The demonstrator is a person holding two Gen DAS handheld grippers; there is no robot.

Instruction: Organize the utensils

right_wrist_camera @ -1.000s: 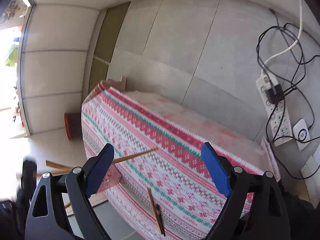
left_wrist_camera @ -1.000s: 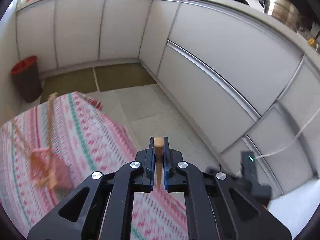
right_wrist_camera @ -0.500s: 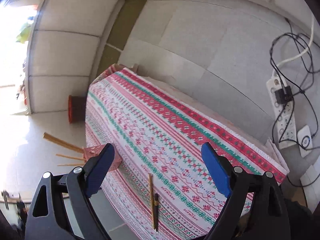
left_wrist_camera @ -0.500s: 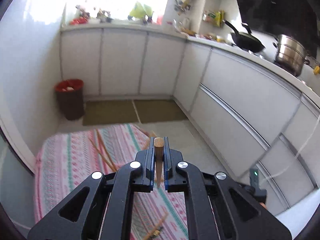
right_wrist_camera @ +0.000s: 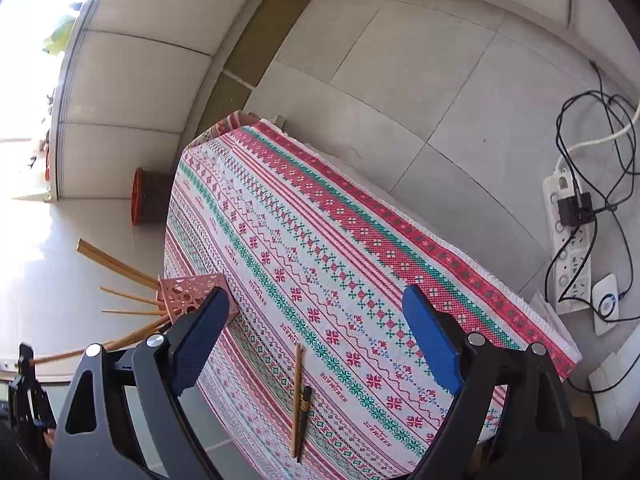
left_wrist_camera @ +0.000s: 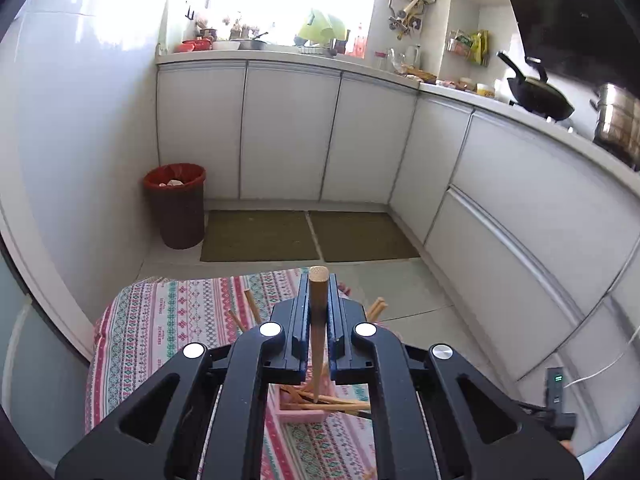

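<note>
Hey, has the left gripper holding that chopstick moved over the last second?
Yes. The left gripper, shut on the chopstick, has swung from the floor beside the table to above the pink holder; the red bin shifted toward centre.

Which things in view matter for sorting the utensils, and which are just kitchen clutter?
For the job:
- wooden chopstick clamped in the left gripper
- pink holder with chopsticks in it
- two loose chopsticks on the patterned cloth
- open, empty right gripper

Lying about:
- bin
- wok
- steel pot
- power strip
- floor mats
</note>
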